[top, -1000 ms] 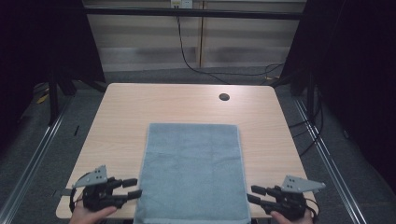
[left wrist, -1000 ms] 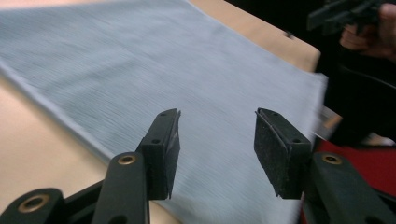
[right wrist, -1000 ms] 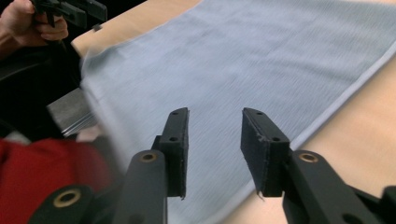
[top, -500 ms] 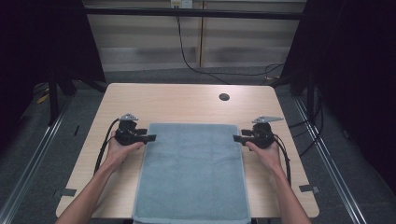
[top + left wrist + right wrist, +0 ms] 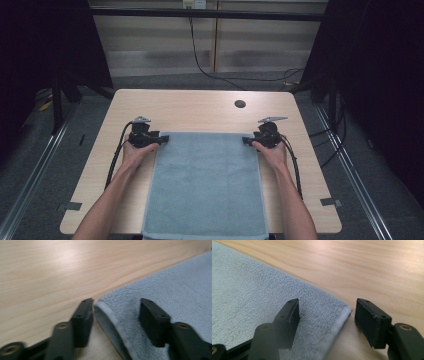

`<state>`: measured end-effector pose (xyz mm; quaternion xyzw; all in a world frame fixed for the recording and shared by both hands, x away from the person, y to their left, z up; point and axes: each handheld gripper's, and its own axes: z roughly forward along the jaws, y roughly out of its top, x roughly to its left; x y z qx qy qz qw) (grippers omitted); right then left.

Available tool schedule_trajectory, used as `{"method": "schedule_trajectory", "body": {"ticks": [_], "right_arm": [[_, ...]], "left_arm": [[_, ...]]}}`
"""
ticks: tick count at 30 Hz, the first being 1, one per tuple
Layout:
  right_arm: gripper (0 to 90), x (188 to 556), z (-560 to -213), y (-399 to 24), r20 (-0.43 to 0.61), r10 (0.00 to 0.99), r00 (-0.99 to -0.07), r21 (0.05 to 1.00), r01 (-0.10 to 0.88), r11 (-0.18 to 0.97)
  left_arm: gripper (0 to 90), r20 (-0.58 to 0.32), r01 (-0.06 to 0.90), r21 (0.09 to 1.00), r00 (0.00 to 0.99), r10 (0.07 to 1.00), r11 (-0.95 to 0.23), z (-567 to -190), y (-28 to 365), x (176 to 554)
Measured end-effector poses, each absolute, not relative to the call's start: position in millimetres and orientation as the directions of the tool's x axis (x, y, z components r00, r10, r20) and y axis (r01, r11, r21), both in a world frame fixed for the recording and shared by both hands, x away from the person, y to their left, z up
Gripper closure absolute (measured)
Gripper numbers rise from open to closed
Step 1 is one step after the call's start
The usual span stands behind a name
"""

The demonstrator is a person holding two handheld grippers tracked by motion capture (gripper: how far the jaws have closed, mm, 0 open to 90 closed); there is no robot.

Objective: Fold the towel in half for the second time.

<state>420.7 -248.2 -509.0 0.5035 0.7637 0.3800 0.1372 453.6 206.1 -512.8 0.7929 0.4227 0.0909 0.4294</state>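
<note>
Left hand-held gripper (image 5: 113, 315) and right hand-held gripper (image 5: 327, 315) each straddle a far corner of the grey-blue terry-cloth towel (image 5: 207, 185) lying flat on the pale wooden counter (image 5: 200, 110). Left jaws just closing, right opening; neither yet pinches. Soft, light, limp cloth: best gripped at hemmed corners.

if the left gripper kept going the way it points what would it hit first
Most likely the towel: its far corner already lies between the open jaws of the left gripper, so going on would push into the cloth.

towel (image 5: 207, 185) lies mid table (image 5: 200, 107), near edge; left tongs (image 5: 161, 140) & right tongs (image 5: 246, 140) at its far corners.
</note>
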Motion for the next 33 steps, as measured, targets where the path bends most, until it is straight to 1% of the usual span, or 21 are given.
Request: {"method": "schedule_trajectory", "body": {"ticks": [1, 2, 3, 4, 5, 7, 8, 11, 17, 22, 27, 33], "right_arm": [[40.6, 421, -509, -247, 0.183, 0.877, -0.444, 0.716, 0.671, 0.191], [47.2, 422, -509, -247, 0.184, 0.879, -0.441, 0.720, 0.669, 0.185], [54.8, 423, -510, -246, 0.173, 0.878, -0.447, 0.726, 0.660, 0.193], [63.9, 423, -510, -245, 0.184, 0.873, -0.451, 0.722, 0.665, 0.191], [72.2, 423, -510, -244, 0.208, 0.865, -0.457, 0.718, 0.672, 0.183], [78.9, 423, -509, -245, 0.225, 0.855, -0.467, 0.723, 0.668, 0.175], [80.5, 423, -508, -247, 0.238, 0.850, -0.470, 0.727, 0.667, 0.165], [81.8, 423, -504, -252, 0.282, 0.838, -0.468, 0.740, 0.662, 0.121], [82.5, 420, -491, -254, 0.291, 0.830, -0.475, 0.769, 0.633, 0.092], [82.6, 420, -468, -259, 0.306, 0.823, -0.478, 0.801, 0.597, 0.049], [82.6, 415, -439, -263, 0.293, 0.814, -0.502, 0.844, 0.535, 0.026], [82.6, 393, -406, -266, 0.251, 0.795, -0.552, 0.887, 0.460, 0.039]], "left_arm": [[50.8, -0.225, 0.595, 0.756, 0.629, 0.744, -0.274, -513, 205, 454], [61.5, -0.224, 0.593, 0.753, 0.639, 0.736, -0.285, -513, 205, 454], [68.2, -0.238, 0.598, 0.752, 0.640, 0.730, -0.279, -513, 205, 454], [75.2, -0.249, 0.602, 0.748, 0.647, 0.721, -0.282, -513, 204, 454], [79.0, -0.247, 0.598, 0.749, 0.650, 0.718, -0.284, -513, 204, 453], [82.7, -0.282, 0.615, 0.746, 0.641, 0.714, -0.257, -511, 205, 454], [83.6, -0.288, 0.614, 0.746, 0.645, 0.708, -0.256, -510, 206, 455], [84.2, -0.295, 0.605, 0.756, 0.656, 0.695, -0.250, -504, 209, 455], [84.2, -0.312, 0.579, 0.788, 0.667, 0.677, -0.207, -484, 207, 453], [84.2, -0.324, 0.552, 0.817, 0.679, 0.659, -0.167, -463, 210, 456], [84.2, -0.311, 0.499, 0.856, 0.705, 0.637, -0.135, -438, 212, 447], [84.4, -0.261, 0.417, 0.900, 0.743, 0.616, -0.122, -402, 213, 433]]}}
